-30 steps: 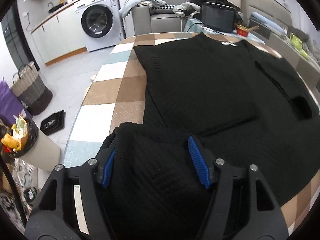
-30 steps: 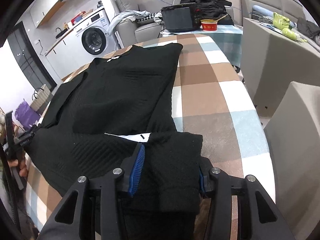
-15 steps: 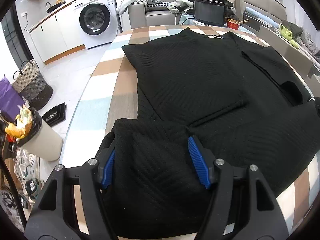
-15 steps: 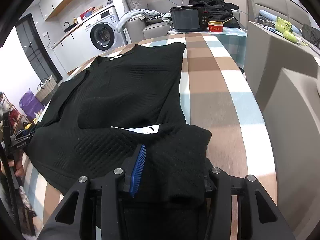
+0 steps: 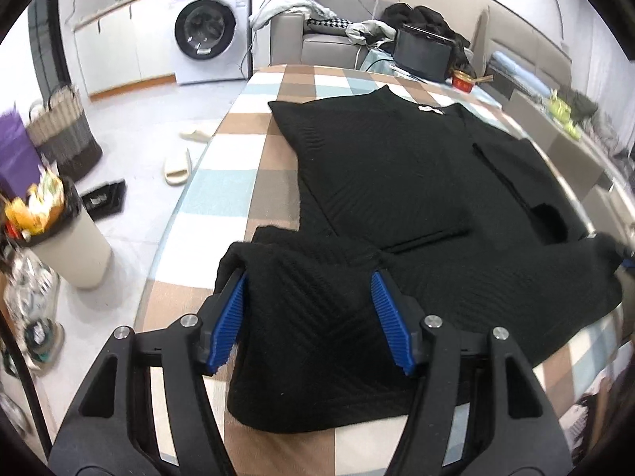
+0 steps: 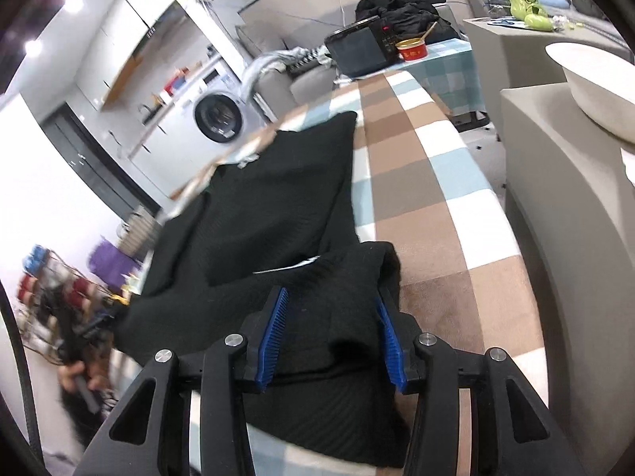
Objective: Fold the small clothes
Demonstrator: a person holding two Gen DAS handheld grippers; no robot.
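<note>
A black knit sweater (image 5: 397, 182) lies spread on a checked tablecloth (image 5: 254, 182), both sleeves folded in over its body. My left gripper (image 5: 307, 317) has its blue pads either side of the sweater's near left hem corner, which is bunched up between them. My right gripper (image 6: 329, 337) holds the near right hem corner the same way, over the sweater (image 6: 274, 202). Both corners are lifted and folded a little toward the collar. A white label shows at the neck.
The table's (image 6: 456, 206) left edge drops to a floor with a bin (image 5: 67, 238), slippers and a woven basket. A washing machine (image 5: 206, 31), sofa and black box stand beyond the table. A grey chair (image 6: 567, 206) stands close on the right.
Both grippers have pulled back toward the near table edge and risen, taking the hem corners along. The right wrist view has tilted and swung left.
</note>
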